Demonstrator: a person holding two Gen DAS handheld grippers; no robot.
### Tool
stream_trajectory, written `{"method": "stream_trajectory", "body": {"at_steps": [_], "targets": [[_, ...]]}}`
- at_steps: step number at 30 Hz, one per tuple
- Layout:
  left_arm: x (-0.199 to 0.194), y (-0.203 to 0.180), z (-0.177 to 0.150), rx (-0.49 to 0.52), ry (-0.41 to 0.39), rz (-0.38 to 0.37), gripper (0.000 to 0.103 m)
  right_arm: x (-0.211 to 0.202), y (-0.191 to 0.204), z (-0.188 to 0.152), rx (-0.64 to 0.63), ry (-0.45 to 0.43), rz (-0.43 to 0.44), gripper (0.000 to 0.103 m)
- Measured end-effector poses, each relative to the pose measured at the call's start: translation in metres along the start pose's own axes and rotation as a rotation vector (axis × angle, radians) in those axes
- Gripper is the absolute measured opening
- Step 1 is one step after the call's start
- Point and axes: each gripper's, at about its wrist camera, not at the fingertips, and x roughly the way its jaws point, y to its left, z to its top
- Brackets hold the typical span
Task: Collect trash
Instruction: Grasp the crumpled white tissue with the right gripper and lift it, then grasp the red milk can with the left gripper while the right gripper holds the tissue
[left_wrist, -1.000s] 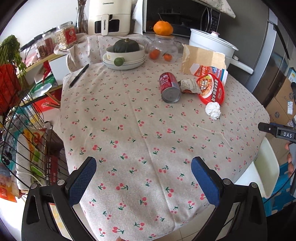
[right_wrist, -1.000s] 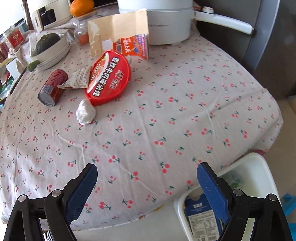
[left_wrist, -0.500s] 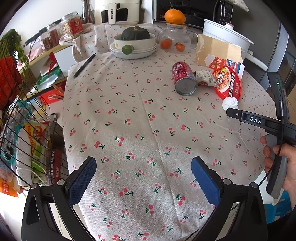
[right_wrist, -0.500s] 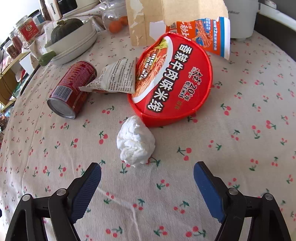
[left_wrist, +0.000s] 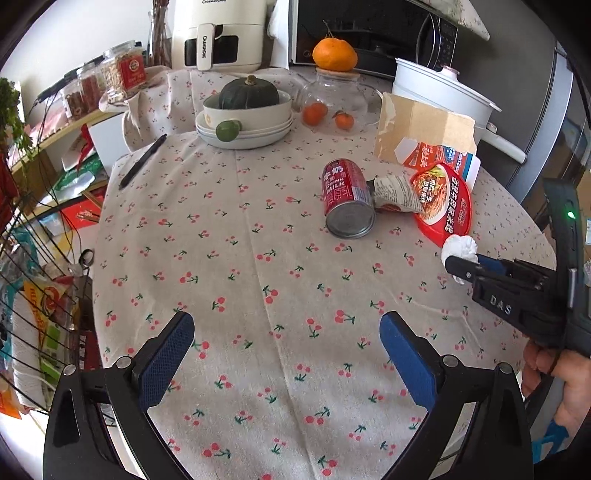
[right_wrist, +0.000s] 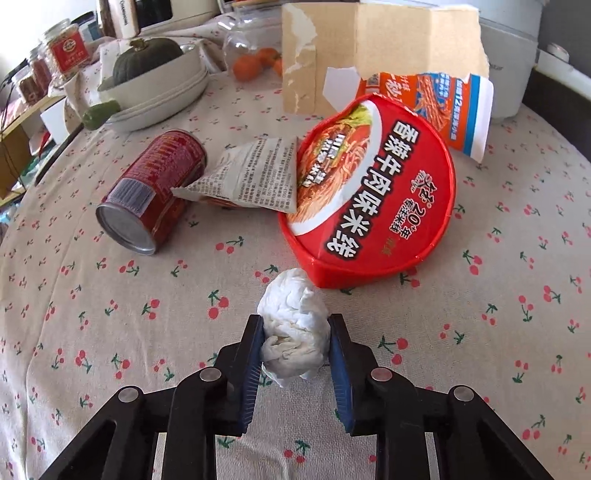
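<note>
Right hand-held gripper (right_wrist: 295, 347) closing on crumpled tissue (right_wrist: 293, 325), pads touching, near noodle bowl (right_wrist: 373, 206); left hand-held gripper (left_wrist: 286, 360) wide open, empty, over bench (left_wrist: 258, 280).

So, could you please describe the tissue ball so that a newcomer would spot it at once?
On the cherry-print tablecloth, find the red noodle lid beside the red can. Just in front of the lid lies the tissue ball, the only white, crumpled thing there, between the closing pads of the right gripper.
</note>
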Motion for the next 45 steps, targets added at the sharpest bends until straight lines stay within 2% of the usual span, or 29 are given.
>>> {"method": "stream_trajectory", "body": {"at_steps": [5, 7, 12, 16, 17, 19, 20, 23, 30, 33, 35, 40, 45], "targets": [[0.038, -0.019, 0.025, 0.004, -0.022, -0.062, 0.092, -0.032, -0.011, -0.007, -0.040, 0.022, 0.025, 0.030], [0.054, -0.027, 0.033, 0.003, -0.013, -0.083, 0.085, -0.045, -0.017, -0.012, -0.073, 0.024, 0.018, 0.030], [0.073, -0.044, 0.053, 0.028, -0.043, -0.098, 0.082, -0.066, -0.043, -0.025, -0.095, 0.029, -0.013, 0.031], [0.088, -0.045, 0.062, -0.047, -0.039, -0.126, 0.081, -0.073, -0.070, -0.032, -0.056, 0.045, -0.052, 0.031], [0.093, -0.045, 0.064, -0.060, -0.029, -0.125, 0.078, -0.074, -0.077, -0.033, -0.044, 0.051, -0.061, 0.031], [0.099, -0.044, 0.066, -0.088, -0.014, -0.128, 0.060, -0.074, -0.090, -0.036, -0.022, 0.062, -0.077, 0.031], [0.102, -0.043, 0.066, -0.104, -0.005, -0.129, 0.055, -0.074, -0.095, -0.037, -0.015, 0.066, -0.085, 0.031], [0.101, -0.040, 0.064, -0.133, 0.004, -0.128, 0.054, -0.079, -0.108, -0.040, -0.010, 0.068, -0.101, 0.031], [0.072, -0.042, 0.052, -0.085, 0.042, -0.061, 0.054, -0.090, -0.120, -0.046, -0.001, 0.067, -0.133, 0.031], [0.049, -0.037, 0.045, -0.082, 0.055, -0.040, 0.054, -0.101, -0.122, -0.048, 0.002, 0.037, -0.139, 0.031], [0.030, -0.033, 0.041, -0.080, 0.048, -0.048, 0.054, -0.109, -0.126, -0.050, 0.016, 0.025, -0.153, 0.031], [-0.018, -0.025, 0.025, -0.062, 0.030, -0.061, 0.054, -0.130, -0.141, -0.058, 0.131, 0.009, -0.118, 0.031], [-0.053, -0.028, -0.004, -0.051, 0.083, -0.152, 0.054, -0.144, -0.158, -0.067, 0.185, 0.005, -0.116, 0.031]]}}
